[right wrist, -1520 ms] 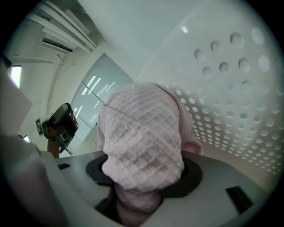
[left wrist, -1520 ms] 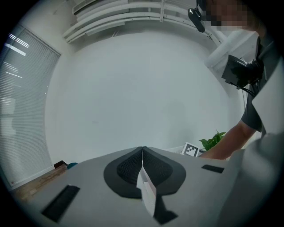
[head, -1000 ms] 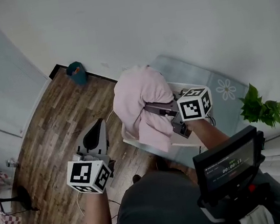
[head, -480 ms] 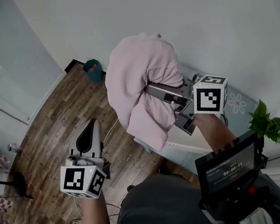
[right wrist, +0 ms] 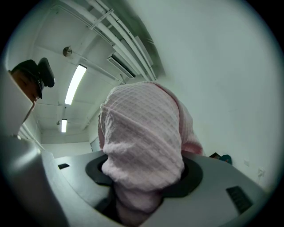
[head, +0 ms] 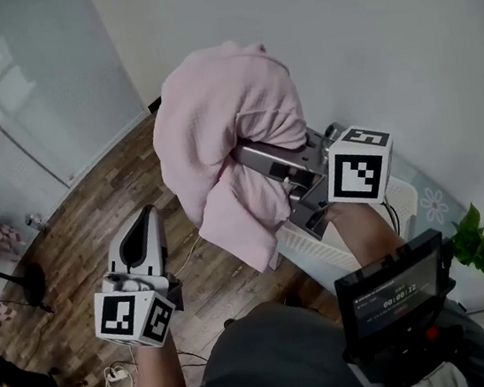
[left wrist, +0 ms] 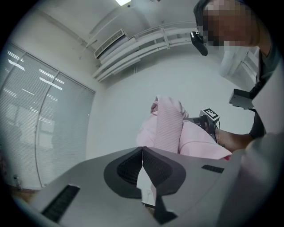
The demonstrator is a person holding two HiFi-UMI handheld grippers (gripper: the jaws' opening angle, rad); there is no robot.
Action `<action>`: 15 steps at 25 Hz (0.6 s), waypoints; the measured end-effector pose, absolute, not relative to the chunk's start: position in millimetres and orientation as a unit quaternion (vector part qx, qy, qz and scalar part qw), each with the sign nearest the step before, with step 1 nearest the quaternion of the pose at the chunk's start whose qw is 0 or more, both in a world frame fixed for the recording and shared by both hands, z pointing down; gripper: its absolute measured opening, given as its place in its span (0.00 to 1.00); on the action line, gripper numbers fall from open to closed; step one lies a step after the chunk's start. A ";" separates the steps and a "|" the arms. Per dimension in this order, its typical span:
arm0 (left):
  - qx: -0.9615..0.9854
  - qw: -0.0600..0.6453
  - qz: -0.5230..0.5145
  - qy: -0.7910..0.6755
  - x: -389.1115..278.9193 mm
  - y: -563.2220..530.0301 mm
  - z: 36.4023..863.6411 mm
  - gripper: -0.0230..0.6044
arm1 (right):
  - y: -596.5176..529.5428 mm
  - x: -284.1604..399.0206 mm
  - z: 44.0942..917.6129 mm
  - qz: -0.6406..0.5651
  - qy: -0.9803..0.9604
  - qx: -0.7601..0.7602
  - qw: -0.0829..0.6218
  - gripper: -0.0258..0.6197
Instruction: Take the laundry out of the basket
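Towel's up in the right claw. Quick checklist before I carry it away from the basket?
1. Right claw clamped on the pink towel: ok.
2. Left claw shut and empty, free to help: ok.
3. Towel's hanging end clear of the white basket: cannot tell from above.
4. Basket emptied: cannot tell; the towel and the arm hide its inside.

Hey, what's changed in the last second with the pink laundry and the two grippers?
The right gripper has lifted the pink laundry higher above the white basket, with its jaws clamped on the cloth throughout. The left gripper stayed low at the person's side, shut and empty.
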State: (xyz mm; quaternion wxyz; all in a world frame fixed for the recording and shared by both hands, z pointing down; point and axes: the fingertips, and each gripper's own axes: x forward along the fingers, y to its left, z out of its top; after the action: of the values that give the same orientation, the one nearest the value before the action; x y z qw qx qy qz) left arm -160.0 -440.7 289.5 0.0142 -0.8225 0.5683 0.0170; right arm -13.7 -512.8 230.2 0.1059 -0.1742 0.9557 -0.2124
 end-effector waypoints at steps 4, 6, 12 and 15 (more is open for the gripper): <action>-0.797 0.017 0.027 0.603 -204.7 -419.8 279.6 0.05 | -495.9 -67.5 217.3 -0.213 0.964 -0.126 0.101 0.47; -0.785 0.018 0.031 0.618 -227.6 -410.9 273.8 0.05 | -489.5 -94.6 209.6 -0.213 0.966 -0.105 0.097 0.47; -0.757 0.016 0.038 0.652 -278.9 -386.5 266.6 0.05 | -474.7 -158.7 193.3 -0.213 0.972 -0.055 0.084 0.47; -0.746 0.013 0.048 0.665 -299.6 -363.6 231.0 0.05 | -455.8 -184.2 152.9 -0.204 0.975 -0.043 0.072 0.47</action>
State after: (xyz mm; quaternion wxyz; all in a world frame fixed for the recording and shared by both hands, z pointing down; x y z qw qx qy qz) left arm -299.6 -363.6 231.0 0.0130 -0.7456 0.6645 0.0479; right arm -184.2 -455.8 152.9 0.0725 -0.0430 0.9753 -0.2041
